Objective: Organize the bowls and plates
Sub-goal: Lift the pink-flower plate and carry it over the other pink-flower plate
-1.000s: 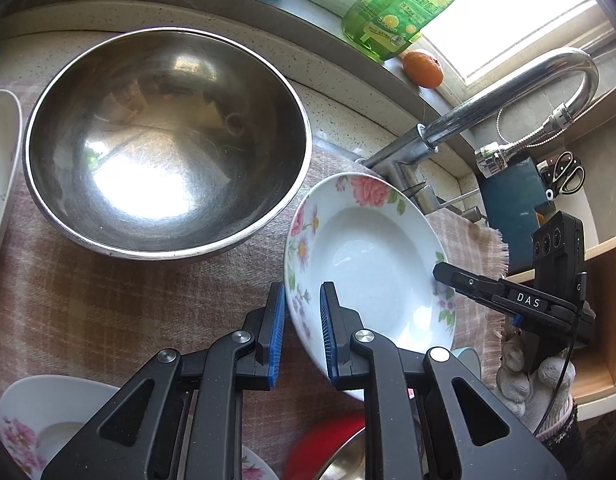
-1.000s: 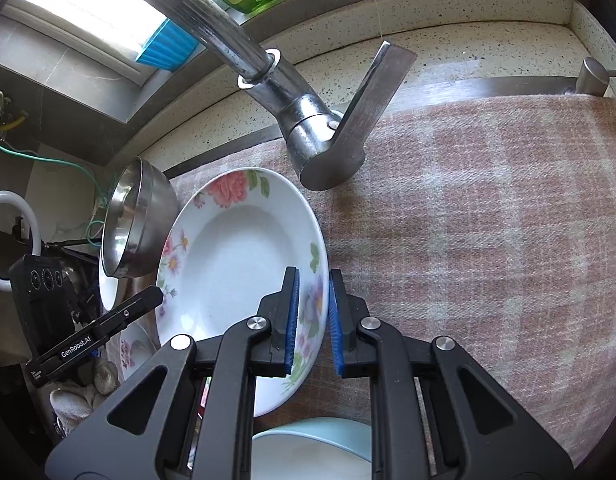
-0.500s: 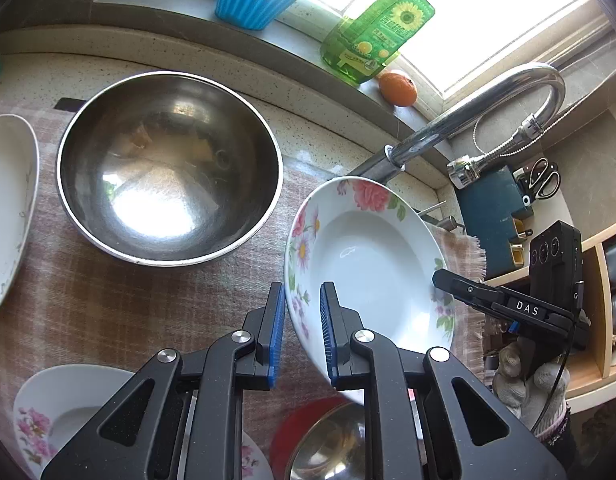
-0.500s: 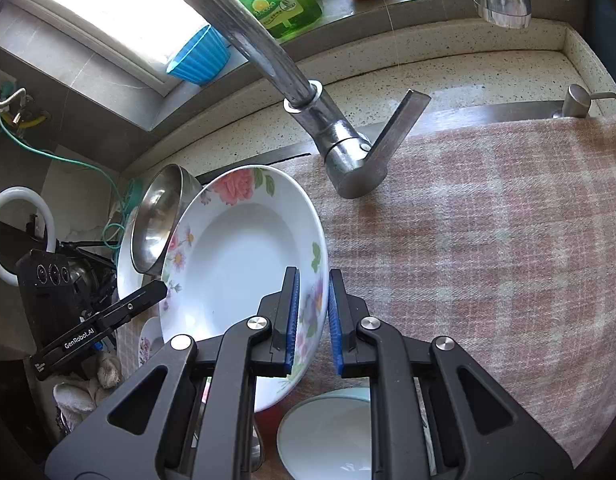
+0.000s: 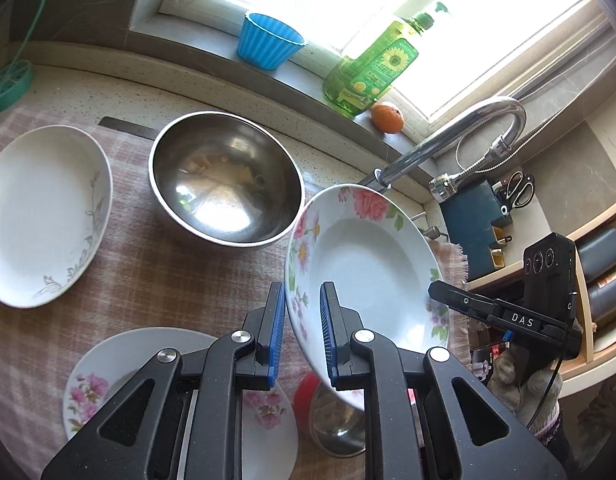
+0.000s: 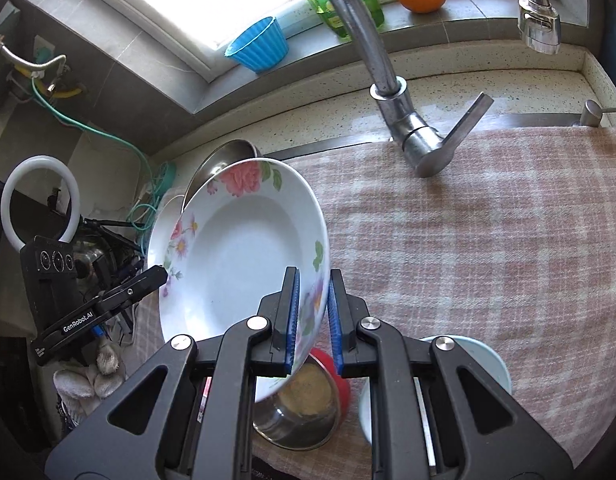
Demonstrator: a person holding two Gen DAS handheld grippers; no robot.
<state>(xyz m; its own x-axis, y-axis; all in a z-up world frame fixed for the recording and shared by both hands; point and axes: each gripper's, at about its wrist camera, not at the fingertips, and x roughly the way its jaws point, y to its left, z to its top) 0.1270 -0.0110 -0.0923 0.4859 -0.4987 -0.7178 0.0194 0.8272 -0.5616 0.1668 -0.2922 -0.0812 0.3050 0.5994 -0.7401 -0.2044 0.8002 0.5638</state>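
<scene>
Carrying the floral plate (image 5: pixel 363 264) clear of the checked cloth (image 6: pixel 487 240), tilted, above the red-rimmed steel bowl (image 6: pixel 304 404). Left gripper (image 5: pixel 302 334) nearly closed, pinching one rim; right gripper (image 6: pixel 312 322) nearly closed on the opposite rim (neither pad looks to sit deep). For a good carry: move both hands as one so the spacing does not change, level the plate, steer wide of the faucet (image 6: pixel 411 128). Likely destination, my guess: the matching floral plate (image 5: pixel 120 376) beside the large steel bowl (image 5: pixel 224 180); lower square, then release both together.

Steel bowl (image 5: pixel 224 178) left of plate (image 5: pixel 371 256)
</scene>
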